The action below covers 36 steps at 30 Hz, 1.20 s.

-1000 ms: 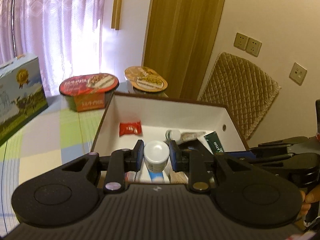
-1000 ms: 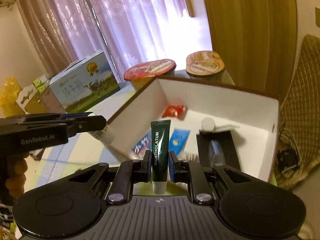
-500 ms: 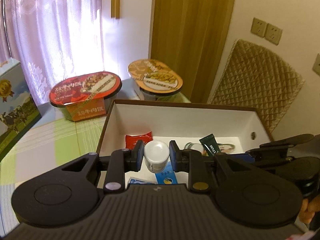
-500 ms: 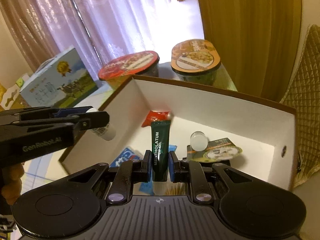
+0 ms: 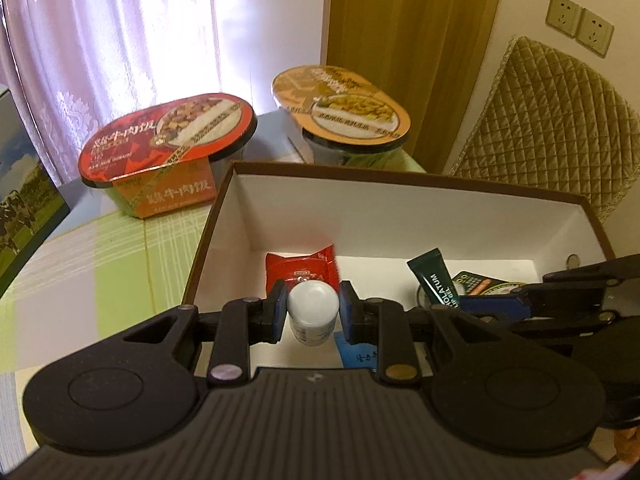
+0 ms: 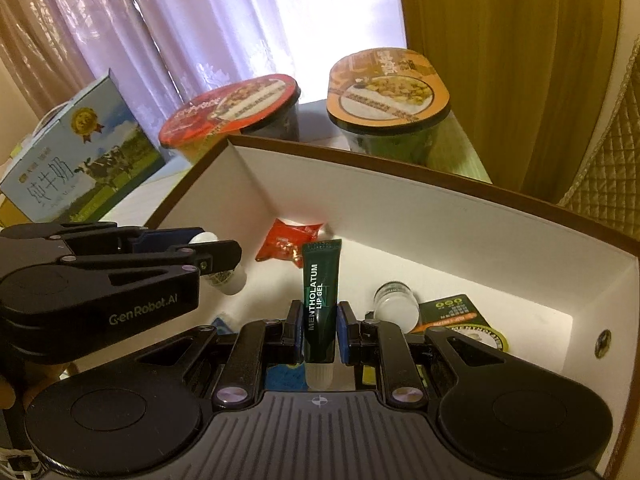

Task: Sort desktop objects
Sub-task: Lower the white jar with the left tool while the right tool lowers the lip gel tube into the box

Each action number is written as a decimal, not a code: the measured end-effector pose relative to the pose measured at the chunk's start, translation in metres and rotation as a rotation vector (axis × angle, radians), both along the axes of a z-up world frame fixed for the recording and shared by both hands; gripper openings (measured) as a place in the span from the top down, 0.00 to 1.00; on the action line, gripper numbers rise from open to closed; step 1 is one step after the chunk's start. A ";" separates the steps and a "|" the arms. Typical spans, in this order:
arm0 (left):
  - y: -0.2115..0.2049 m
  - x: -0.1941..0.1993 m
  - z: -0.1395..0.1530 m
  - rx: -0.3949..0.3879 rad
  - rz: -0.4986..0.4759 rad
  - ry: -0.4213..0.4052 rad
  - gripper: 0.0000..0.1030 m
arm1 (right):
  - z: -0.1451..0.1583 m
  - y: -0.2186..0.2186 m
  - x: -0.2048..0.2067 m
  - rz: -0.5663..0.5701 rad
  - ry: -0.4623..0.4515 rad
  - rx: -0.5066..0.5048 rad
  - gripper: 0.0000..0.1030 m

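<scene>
A white-lined box with a brown rim [image 5: 400, 178] [image 6: 400, 178] stands on the table. My left gripper [image 5: 313, 312] is shut on a small white bottle [image 5: 312, 312], held over the box's near left part. My right gripper [image 6: 319, 330] is shut on a dark green Mentholatum lip gel tube [image 6: 320, 300] [image 5: 434, 280], also over the box. In the right wrist view the left gripper [image 6: 216, 258] and the white bottle [image 6: 224, 280] show at left. Inside lie a red packet [image 5: 302, 270] [image 6: 286, 242], a small clear jar [image 6: 396, 306] and a round green-labelled item [image 6: 460, 320].
Two sealed instant-meal bowls stand behind the box, a red one [image 5: 168, 136] and an orange one [image 5: 340, 100]. A milk carton box [image 6: 76, 160] stands at the far left. A quilted chair back [image 5: 552, 120] is at the right. A blue sachet [image 5: 356, 354] lies in the box.
Both grippers have moved forward and lower over the box with their objects still held. The bowls and far wall of the box look nearer now.
</scene>
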State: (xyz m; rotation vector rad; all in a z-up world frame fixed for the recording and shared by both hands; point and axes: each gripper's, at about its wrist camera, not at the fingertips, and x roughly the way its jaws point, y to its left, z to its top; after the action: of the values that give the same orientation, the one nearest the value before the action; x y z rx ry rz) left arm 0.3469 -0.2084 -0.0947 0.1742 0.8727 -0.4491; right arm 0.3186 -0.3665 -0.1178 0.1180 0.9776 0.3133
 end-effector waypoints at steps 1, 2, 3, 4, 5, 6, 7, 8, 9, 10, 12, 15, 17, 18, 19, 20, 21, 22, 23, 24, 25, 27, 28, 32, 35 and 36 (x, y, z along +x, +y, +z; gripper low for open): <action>0.000 0.002 -0.002 0.004 0.002 0.003 0.78 | -0.002 0.000 0.002 0.000 0.003 -0.002 0.87; 0.000 0.004 -0.003 0.008 0.003 0.005 0.78 | -0.003 0.001 0.004 -0.001 0.005 -0.003 0.87; 0.000 0.006 -0.005 0.012 0.004 0.008 0.78 | -0.004 0.001 0.005 0.000 0.007 -0.003 0.87; -0.001 0.007 -0.006 0.012 0.003 0.012 0.78 | -0.005 0.001 0.006 0.000 0.009 -0.004 0.87; 0.000 0.009 -0.007 0.012 0.005 0.016 0.78 | -0.007 0.001 0.007 0.001 0.011 -0.006 0.87; 0.000 0.010 -0.008 0.012 0.006 0.019 0.78 | -0.008 0.001 0.008 0.001 0.013 -0.007 0.87; 0.000 0.011 -0.009 0.012 0.006 0.022 0.78 | -0.009 0.002 0.009 0.002 0.016 -0.007 0.87; 0.000 0.012 -0.010 0.013 0.007 0.027 0.78 | -0.010 0.001 0.010 0.001 0.017 -0.008 0.87; 0.001 0.013 -0.011 0.012 0.009 0.033 0.78 | -0.010 0.002 0.011 0.000 0.018 -0.009 0.87; 0.001 0.014 -0.011 0.012 0.010 0.038 0.78 | -0.011 0.001 0.012 0.000 0.019 -0.008 0.87; 0.002 0.015 -0.012 0.013 0.015 0.043 0.78 | -0.012 0.001 0.012 -0.001 0.021 -0.007 0.87; 0.003 0.016 -0.012 0.007 0.016 0.046 0.78 | -0.013 0.000 0.013 -0.003 0.023 -0.006 0.87; 0.002 0.015 -0.011 0.016 0.011 0.039 0.78 | -0.014 0.000 0.014 -0.004 0.025 -0.006 0.87; 0.002 0.014 -0.011 0.021 0.006 0.033 0.78 | -0.015 0.000 0.014 -0.003 0.026 -0.005 0.87; 0.001 0.014 -0.011 0.024 0.003 0.031 0.78 | -0.015 -0.001 0.015 -0.003 0.028 -0.004 0.87; 0.002 0.014 -0.010 0.023 0.001 0.031 0.78 | -0.015 0.000 0.015 -0.003 0.028 -0.004 0.87; 0.002 0.014 -0.010 0.020 0.001 0.032 0.78 | -0.016 0.000 0.015 -0.001 0.029 -0.005 0.87; 0.002 0.013 -0.010 0.020 0.002 0.033 0.78 | -0.016 0.000 0.015 -0.001 0.030 -0.005 0.87; 0.002 0.013 -0.010 0.022 0.001 0.032 0.78 | -0.017 0.001 0.015 -0.002 0.031 -0.005 0.87; 0.002 0.013 -0.010 0.025 0.002 0.031 0.78 | -0.017 0.001 0.015 -0.002 0.031 -0.004 0.87; 0.003 0.013 -0.009 0.026 0.002 0.030 0.78 | -0.017 0.001 0.015 -0.002 0.030 -0.003 0.87; 0.003 0.013 -0.009 0.025 0.002 0.029 0.78 | -0.017 0.002 0.016 0.000 0.026 -0.002 0.87; 0.003 0.012 -0.009 0.026 0.003 0.028 0.78 | -0.017 0.002 0.016 0.000 0.022 0.000 0.87; 0.006 0.012 -0.006 0.025 0.005 0.023 0.78 | -0.016 0.003 0.016 -0.002 0.011 0.000 0.87; 0.006 0.011 -0.004 0.024 0.007 0.018 0.78 | -0.015 0.004 0.017 0.000 0.001 0.003 0.87; 0.007 0.011 -0.003 0.024 0.008 0.016 0.78 | -0.014 0.004 0.017 0.000 -0.006 0.002 0.86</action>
State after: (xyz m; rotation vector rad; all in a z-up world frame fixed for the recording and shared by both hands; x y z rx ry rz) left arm 0.3579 -0.2017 -0.0980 0.1893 0.8948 -0.4337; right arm 0.3356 -0.3623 -0.1318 0.1193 0.9717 0.3145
